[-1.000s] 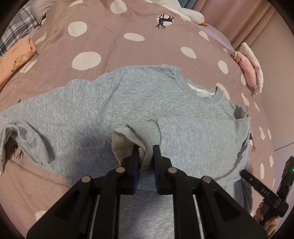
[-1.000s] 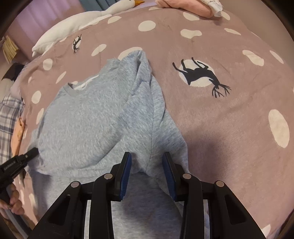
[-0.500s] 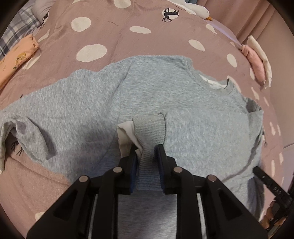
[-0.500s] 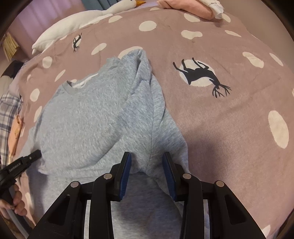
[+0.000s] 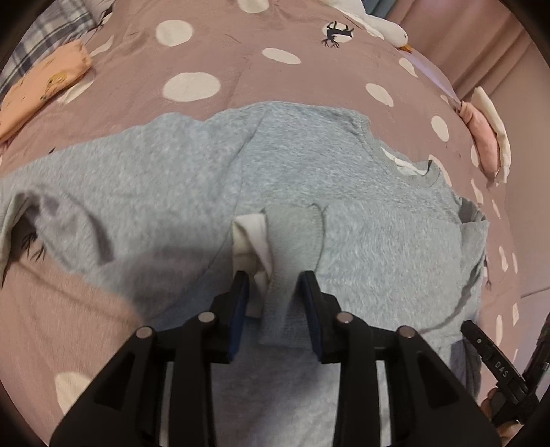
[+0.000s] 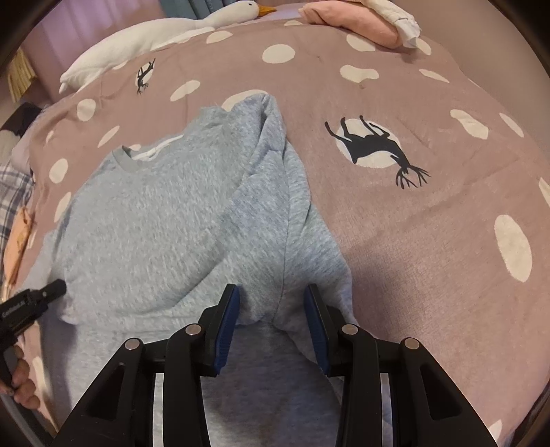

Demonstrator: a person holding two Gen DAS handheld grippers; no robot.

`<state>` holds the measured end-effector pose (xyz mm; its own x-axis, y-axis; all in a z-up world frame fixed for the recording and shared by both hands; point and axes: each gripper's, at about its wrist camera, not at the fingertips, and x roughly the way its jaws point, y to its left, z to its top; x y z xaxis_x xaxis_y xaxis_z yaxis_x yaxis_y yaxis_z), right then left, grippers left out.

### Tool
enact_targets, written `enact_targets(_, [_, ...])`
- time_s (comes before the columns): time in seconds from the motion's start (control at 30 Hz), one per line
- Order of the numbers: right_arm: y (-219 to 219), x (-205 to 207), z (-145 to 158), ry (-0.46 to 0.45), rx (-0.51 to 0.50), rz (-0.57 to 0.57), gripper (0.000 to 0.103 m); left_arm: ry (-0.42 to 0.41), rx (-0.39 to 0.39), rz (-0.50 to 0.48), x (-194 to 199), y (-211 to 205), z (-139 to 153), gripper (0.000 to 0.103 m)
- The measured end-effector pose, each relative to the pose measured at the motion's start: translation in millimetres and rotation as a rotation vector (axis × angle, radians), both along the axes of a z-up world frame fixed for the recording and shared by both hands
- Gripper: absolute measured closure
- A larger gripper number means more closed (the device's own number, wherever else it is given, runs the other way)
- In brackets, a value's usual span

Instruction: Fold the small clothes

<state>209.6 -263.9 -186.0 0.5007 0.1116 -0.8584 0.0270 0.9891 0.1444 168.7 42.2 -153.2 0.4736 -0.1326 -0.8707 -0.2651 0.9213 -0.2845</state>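
Observation:
A grey sweatshirt [image 5: 192, 178] lies on a mauve spotted bedspread [image 5: 240, 82], its collar [image 5: 409, 165] to the right. A sleeve is folded across the body, its ribbed cuff [image 5: 292, 237] with white lining lying between the fingers of my left gripper [image 5: 275, 295], which stands open around it. In the right wrist view the sweatshirt [image 6: 154, 223] lies with its right side folded over. My right gripper [image 6: 271, 309] is open, its fingers either side of a fold at the lower edge.
A folded orange garment [image 5: 41, 89] lies at far left. Folded pink and white clothes [image 5: 484, 137] sit at the right edge, also in the right wrist view [image 6: 357, 20]. A white goose toy [image 6: 165, 34] lies at the back. The bedspread [image 6: 429, 223] extends to the right.
My left gripper has opened, letting go of the sleeve cuff, which now rests on the sweatshirt body. The right gripper has stayed open in the same place.

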Motion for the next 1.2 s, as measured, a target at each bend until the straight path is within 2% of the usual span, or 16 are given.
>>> enact_targets(0.17, [-8.3,-8.7,8.8,-0.02,0.053,-0.004,0.065,-0.055,0.018,0.04,-23.3,3.5,27.3,0.072])
enact_targets(0.27, [-12.1,-16.6,20.3,-0.045,0.077,-0.01,0.064,-0.108,0.009,0.047,-36.4,5.2,49.3,0.068])
enact_targets(0.4, [-12.9,-30.3,43.4,-0.104,0.106,-0.006,0.056,-0.178,0.019,0.07,-56.1,6.2,77.9,0.049])
enact_targets(0.47, [-11.4,-37.5,55.8,-0.138,0.118,-0.003,0.047,-0.218,0.012,0.082,-65.4,7.8,89.7,0.042])
enact_targets(0.53, [-8.6,-45.2,70.2,-0.178,0.127,0.008,0.036,-0.26,-0.01,0.11,-76.8,11.4,100.7,0.027])
enact_targets(0.57, [-6.9,-49.2,77.1,-0.194,0.13,0.018,0.031,-0.281,-0.021,0.147,-84.5,14.9,105.9,0.014])
enact_targets(0.6, [-4.4,-49.7,81.9,-0.205,0.132,0.023,0.029,-0.297,-0.025,0.181,-90.2,17.5,110.2,0.007])
enact_targets(0.7, [1.0,-60.8,100.7,-0.259,0.145,0.035,0.023,-0.329,0.005,0.238,-105.4,27.0,124.1,0.004])
enact_targets(0.77, [5.9,-66.9,111.6,-0.293,0.146,0.044,0.015,-0.344,0.035,0.275,-110.9,35.9,130.9,0.004])
enact_targets(0.9, [19.4,-75.1,123.1,-0.34,0.126,0.084,0.009,-0.385,0.034,0.367,-123.9,62.1,134.7,0.004])
enact_targets(1.0, [28.5,-81.8,128.9,-0.373,0.098,0.121,0.009,-0.359,0.035,0.398,-128.1,85.0,127.2,0.004])
enact_targets(1.2, [26.1,-93.5,126.9,-0.416,0.068,0.12,0.009,-0.237,0.06,0.533,-138.0,144.1,93.5,0.004])
